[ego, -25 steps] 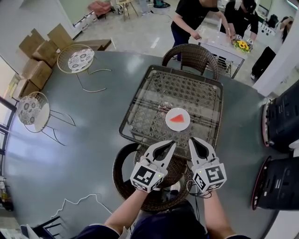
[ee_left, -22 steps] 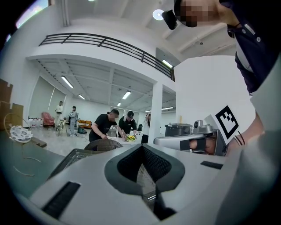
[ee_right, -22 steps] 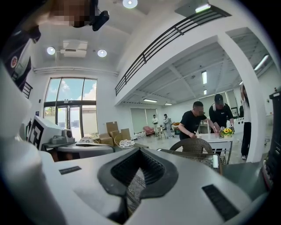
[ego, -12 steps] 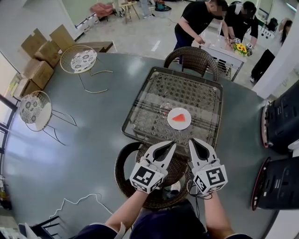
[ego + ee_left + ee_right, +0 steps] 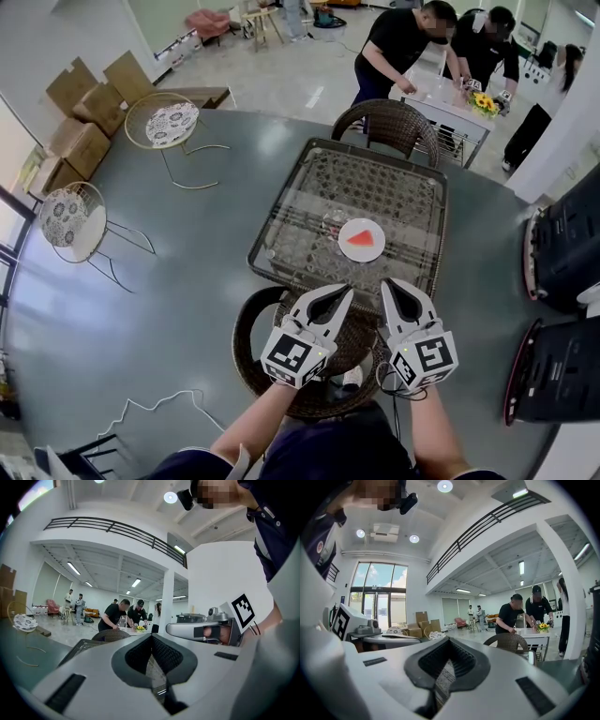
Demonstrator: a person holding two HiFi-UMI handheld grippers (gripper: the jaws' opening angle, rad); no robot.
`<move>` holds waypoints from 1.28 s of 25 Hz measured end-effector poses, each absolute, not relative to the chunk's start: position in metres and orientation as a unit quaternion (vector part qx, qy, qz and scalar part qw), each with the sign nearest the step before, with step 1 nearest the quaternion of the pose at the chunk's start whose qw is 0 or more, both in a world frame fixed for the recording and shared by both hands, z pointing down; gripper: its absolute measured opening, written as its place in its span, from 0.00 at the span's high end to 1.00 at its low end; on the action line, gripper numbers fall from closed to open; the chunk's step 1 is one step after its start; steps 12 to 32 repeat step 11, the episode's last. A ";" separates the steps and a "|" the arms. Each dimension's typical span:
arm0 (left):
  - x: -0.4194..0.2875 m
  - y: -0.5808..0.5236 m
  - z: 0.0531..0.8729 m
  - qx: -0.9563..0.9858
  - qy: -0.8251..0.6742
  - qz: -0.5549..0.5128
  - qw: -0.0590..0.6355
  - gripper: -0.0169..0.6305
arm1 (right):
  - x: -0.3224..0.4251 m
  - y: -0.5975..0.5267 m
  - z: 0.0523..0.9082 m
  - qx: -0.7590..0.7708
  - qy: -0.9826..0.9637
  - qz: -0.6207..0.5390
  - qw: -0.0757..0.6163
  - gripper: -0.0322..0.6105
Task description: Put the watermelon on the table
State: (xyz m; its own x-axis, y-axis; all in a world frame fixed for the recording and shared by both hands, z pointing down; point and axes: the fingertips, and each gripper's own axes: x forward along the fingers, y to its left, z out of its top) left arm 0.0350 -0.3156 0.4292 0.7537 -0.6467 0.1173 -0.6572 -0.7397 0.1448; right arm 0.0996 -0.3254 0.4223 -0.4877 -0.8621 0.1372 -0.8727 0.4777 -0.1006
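A red watermelon slice (image 5: 360, 238) lies on a white plate (image 5: 362, 251) on the glass-topped wicker table (image 5: 309, 202), near its front right. My left gripper (image 5: 343, 292) and right gripper (image 5: 390, 283) hang side by side just short of the table's near edge, above a wicker chair (image 5: 251, 330). Both are shut with nothing between the jaws. In the left gripper view the left gripper (image 5: 151, 637) points over the table (image 5: 79, 647). In the right gripper view the right gripper (image 5: 449, 640) points level across the room. Neither gripper view shows the slice.
A second wicker chair (image 5: 392, 114) stands at the table's far side. Two round wire side tables (image 5: 161, 122) (image 5: 67, 221) and cardboard boxes (image 5: 80, 112) are at the left. Black cases (image 5: 564, 246) line the right. Several people (image 5: 405, 45) work at a white table behind. A cable (image 5: 159, 409) lies on the floor.
The grippers have stayed where they were, still shut. The head view has drifted slightly, so the table and plate sit a little lower. The people at the back have shifted.
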 end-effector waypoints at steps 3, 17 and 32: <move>0.033 -0.315 0.428 0.932 -0.350 0.027 0.090 0.97 | 0.098 -0.325 0.420 0.503 -0.860 0.075 0.032 0.95; 0.030 -0.315 0.426 0.931 -0.354 0.025 0.089 0.97 | 0.097 -0.324 0.418 0.504 -0.860 0.072 0.029 0.95; 0.030 -0.315 0.426 0.931 -0.354 0.025 0.089 0.97 | 0.097 -0.324 0.418 0.504 -0.860 0.072 0.029 0.95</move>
